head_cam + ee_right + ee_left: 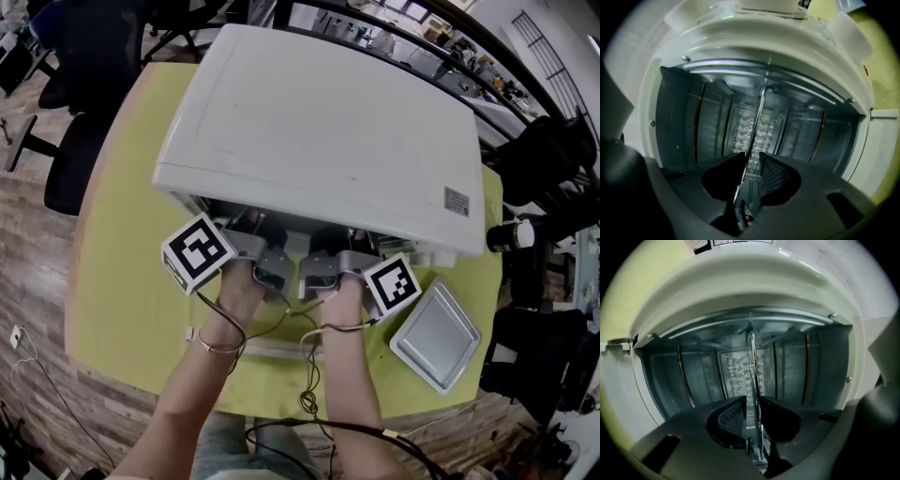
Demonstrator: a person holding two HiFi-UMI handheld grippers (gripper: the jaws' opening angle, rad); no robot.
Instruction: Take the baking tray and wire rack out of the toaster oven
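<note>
The white toaster oven (319,122) stands on a yellow-green table (122,281) with its front facing me. Both grippers reach level into its mouth. The wire rack (751,362) is inside, edge-on as a thin bright line. My left gripper (752,404) has its jaws narrowed around the rack's front edge, with a slim gap still beside one pad. My right gripper (752,161) straddles the same rack (757,122), one pad against it and the other a little off. In the head view the left gripper (267,267) and right gripper (323,272) sit side by side. The silver baking tray (436,335) lies on the table, right of the oven.
The oven's pale door edge (272,349) shows below my wrists, near the table's front edge. Cables (309,394) hang from both grippers. Dark office chairs (75,141) stand to the left, and black gear (544,216) crowds the right side.
</note>
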